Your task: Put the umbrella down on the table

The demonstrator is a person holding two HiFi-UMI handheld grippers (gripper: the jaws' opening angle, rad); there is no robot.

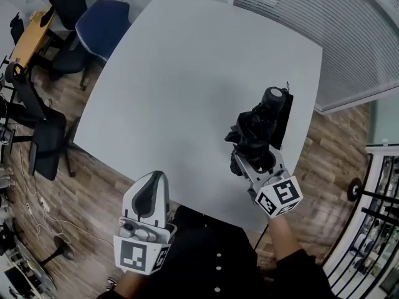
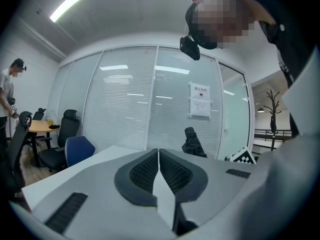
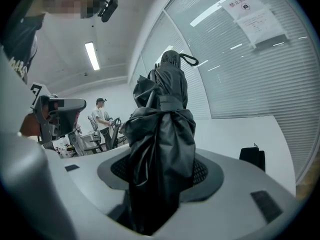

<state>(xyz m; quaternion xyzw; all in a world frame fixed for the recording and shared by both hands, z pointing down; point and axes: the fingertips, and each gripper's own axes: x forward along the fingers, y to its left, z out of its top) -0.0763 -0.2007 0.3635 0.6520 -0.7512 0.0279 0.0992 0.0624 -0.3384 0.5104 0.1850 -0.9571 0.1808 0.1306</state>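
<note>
A folded black umbrella [image 1: 259, 126] is held over the right part of the white table [image 1: 187, 73], its handle end pointing away from me. My right gripper [image 1: 251, 159] is shut on the umbrella's bunched fabric [image 3: 162, 119], which fills the space between the pads. In the left gripper view the umbrella [image 2: 192, 143] stands beyond the table top. My left gripper [image 1: 156, 178] hangs shut with nothing in it, just off the table's near edge. Its pads [image 2: 145, 171] rest together.
A small black pouch [image 3: 252, 159] lies on the table beside the umbrella, near the right edge. A blue chair [image 1: 103, 23], black chairs [image 1: 47, 145] and a wooden desk [image 1: 31, 36] stand to the left. Glass walls with blinds [image 1: 349, 36] close the far right. A person [image 2: 7, 99] stands far left.
</note>
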